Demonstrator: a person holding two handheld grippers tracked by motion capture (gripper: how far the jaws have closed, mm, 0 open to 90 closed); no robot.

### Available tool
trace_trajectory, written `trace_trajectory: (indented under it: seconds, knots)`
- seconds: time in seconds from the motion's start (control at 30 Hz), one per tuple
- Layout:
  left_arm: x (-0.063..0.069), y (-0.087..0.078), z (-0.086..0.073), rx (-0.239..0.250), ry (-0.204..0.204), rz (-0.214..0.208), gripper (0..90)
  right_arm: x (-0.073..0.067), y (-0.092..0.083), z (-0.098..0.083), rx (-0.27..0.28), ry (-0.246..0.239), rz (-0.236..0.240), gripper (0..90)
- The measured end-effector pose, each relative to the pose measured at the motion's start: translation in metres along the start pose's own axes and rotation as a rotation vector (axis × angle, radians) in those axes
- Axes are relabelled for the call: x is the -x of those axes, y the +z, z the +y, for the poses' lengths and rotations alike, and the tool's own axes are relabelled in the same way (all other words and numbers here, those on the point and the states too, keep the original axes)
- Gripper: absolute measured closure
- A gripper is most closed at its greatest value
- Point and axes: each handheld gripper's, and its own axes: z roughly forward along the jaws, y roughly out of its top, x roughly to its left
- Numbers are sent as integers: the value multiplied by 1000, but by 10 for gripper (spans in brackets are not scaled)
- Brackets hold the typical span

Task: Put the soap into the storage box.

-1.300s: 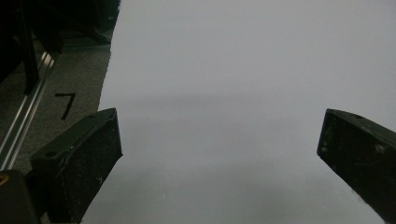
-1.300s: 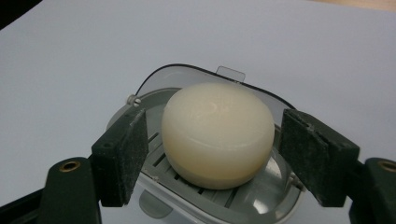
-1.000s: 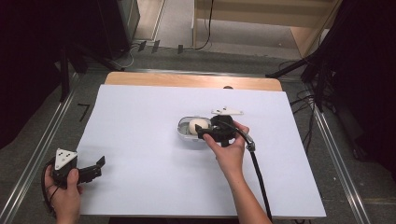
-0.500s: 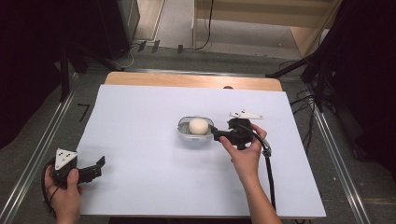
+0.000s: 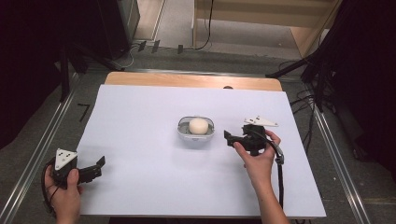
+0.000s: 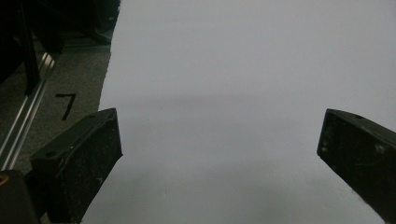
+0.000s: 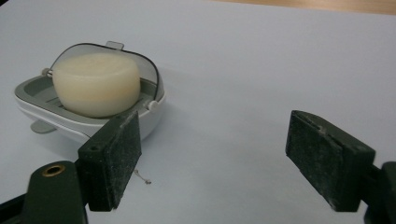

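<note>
A small white dish with a grey insert stands mid-table, and a round cream bar of soap rests in it. The right gripper view brings the dish and the soap close, just beyond the left jaw. My right gripper sits a little to the right of the dish, open and empty, pointing left toward it; its own view shows its jaws spread wide over bare paper. My left gripper rests near the table's front left corner, open, holding nothing.
White paper covers the table, with a wooden strip along the far edge. Metal rails run down both sides. A black cable trails from the right gripper toward the front edge.
My right gripper has drawn back to the right, from over the dish to a spot beside it. The soap stays in the dish. The left gripper has not moved.
</note>
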Motion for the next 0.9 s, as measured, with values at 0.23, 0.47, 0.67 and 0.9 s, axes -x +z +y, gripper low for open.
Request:
trace_trajectory:
  seconds: [0.23,0.47,0.67,0.9]
  knots:
    - [0,0,0,0,0,1,3,15,-7,-12,1,18,-34,176]
    - [0,0,0,0,1,4,3,29,-13,-23,-4,39,-40,157]
    - [1,0,0,-1,2,4,3,39,-17,-32,-5,56,-51,149]
    - [1,0,0,0,2,4,3,49,-22,-43,-7,65,-60,144]
